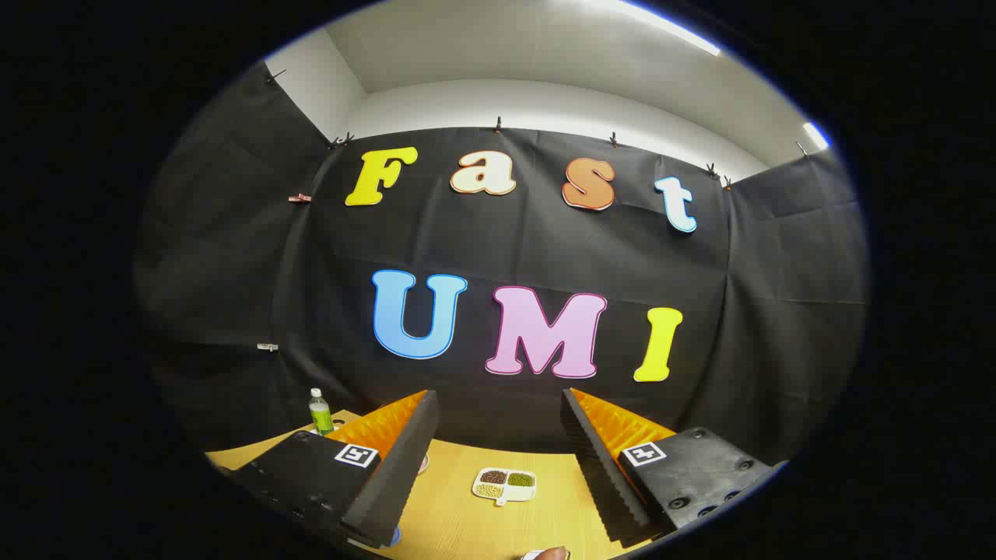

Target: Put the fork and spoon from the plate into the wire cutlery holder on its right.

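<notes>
While my gripper (498, 451) is hanging open and empty, a divided snack dish (504, 484) lying ahead between the fingers, I am judging I should tip down to find the plate.

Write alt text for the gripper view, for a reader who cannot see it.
The gripper is held open above a yellow wooden table, its two black ridged fingers spread wide with nothing between them. Beyond them on the table lies a small white divided dish of beans or grains; a green bottle stands farther off by the black cloth wall.
</notes>
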Action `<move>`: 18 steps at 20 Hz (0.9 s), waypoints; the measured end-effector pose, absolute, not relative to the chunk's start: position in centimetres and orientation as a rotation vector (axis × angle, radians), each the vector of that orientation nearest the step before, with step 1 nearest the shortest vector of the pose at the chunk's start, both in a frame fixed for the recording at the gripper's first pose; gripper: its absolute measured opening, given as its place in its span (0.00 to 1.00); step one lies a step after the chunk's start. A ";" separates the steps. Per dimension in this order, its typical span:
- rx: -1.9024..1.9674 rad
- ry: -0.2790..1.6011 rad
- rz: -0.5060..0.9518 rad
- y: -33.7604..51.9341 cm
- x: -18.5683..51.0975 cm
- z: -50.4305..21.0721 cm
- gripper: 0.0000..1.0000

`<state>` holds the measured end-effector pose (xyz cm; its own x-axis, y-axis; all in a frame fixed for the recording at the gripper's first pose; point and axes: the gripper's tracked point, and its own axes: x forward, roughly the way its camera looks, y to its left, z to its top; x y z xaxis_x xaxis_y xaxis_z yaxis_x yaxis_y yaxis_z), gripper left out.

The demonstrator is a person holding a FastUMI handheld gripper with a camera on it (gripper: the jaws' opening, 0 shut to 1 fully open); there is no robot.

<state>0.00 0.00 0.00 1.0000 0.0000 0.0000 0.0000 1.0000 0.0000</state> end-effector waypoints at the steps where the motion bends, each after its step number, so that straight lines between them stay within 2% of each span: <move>1: 0.003 0.002 -0.003 -0.1 0.0 -0.1 0.97; 18: -0.011 -0.006 0.025 2.3 -1.7 1.1 0.97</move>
<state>-1.69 2.32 1.08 0.9997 0.0247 0.0056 -0.0246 0.9996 -0.0109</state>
